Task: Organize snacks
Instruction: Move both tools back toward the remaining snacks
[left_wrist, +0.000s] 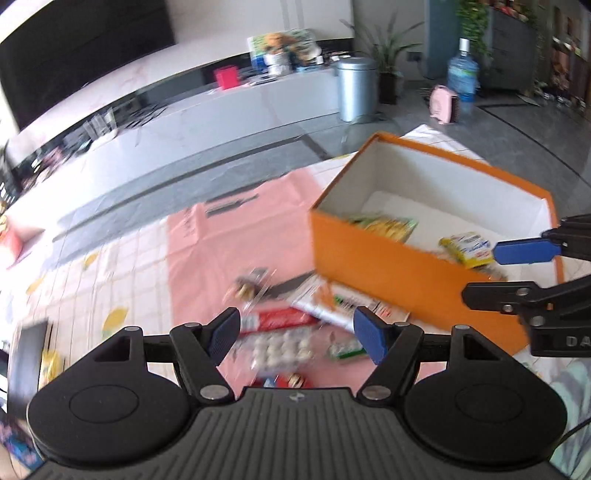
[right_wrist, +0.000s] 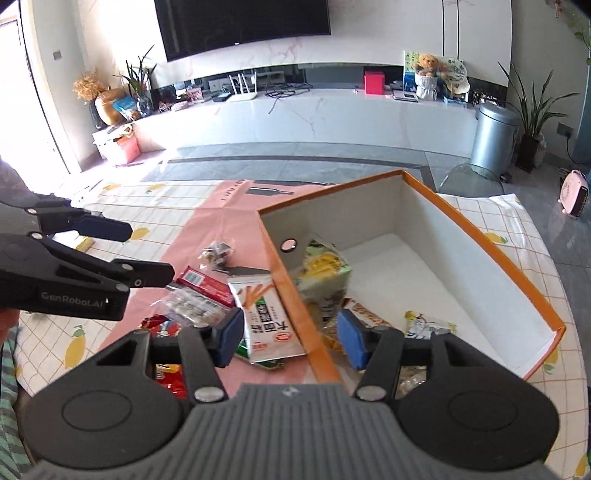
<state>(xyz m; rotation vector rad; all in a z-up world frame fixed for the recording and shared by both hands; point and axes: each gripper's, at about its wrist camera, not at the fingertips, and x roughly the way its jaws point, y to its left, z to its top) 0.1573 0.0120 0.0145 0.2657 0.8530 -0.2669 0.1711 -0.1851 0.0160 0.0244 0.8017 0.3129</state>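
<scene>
An orange box (left_wrist: 388, 258) with a white inside stands on the table; it also shows in the right wrist view (right_wrist: 480, 236). Inside lie a green-yellow packet (right_wrist: 325, 273) and a small yellow packet (right_wrist: 428, 325). Loose snacks lie on a pink mat (left_wrist: 229, 243) left of the box: a white biscuit-stick packet (right_wrist: 266, 317), a red bar (right_wrist: 207, 284), a clear blister pack (left_wrist: 280, 347). My left gripper (left_wrist: 295, 338) is open above these snacks, empty. My right gripper (right_wrist: 291, 338) is open and empty, astride the box's near wall.
The table has a lemon-print cloth (right_wrist: 155, 206). A small clear-wrapped snack (right_wrist: 218, 253) lies farther back on the mat. Beyond the table are grey floor, a white TV bench (right_wrist: 295, 114), a metal bin (right_wrist: 493, 134) and a pink heater (right_wrist: 572, 197).
</scene>
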